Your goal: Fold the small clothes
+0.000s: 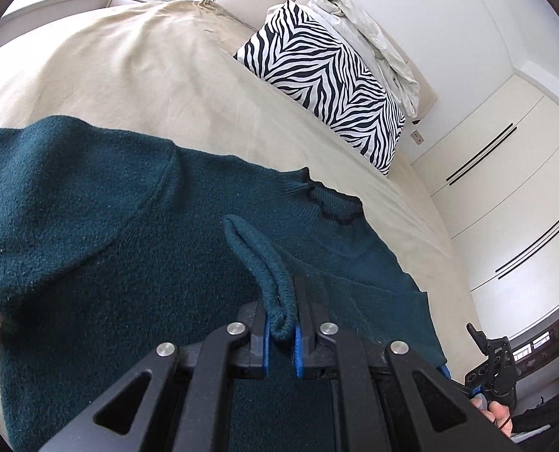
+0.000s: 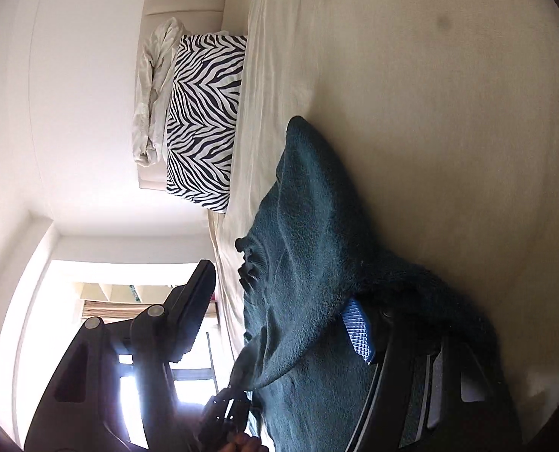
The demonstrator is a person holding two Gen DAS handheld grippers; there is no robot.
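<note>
Spread across the lower frame on the beige bedsheet [image 1: 136, 75], the teal knit sweater [image 1: 91, 226] looks soft, thick and floppy, best pinched at edges: left gripper [image 1: 281, 333] clamps a ribbed edge, right gripper [image 2: 279, 324] spread wide around fabric.

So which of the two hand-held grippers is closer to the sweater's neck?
Left. The left hand-held gripper pinches a sweater fold just below the collar; the right hand-held gripper is at the sweater's side edge, farther from it.
</note>
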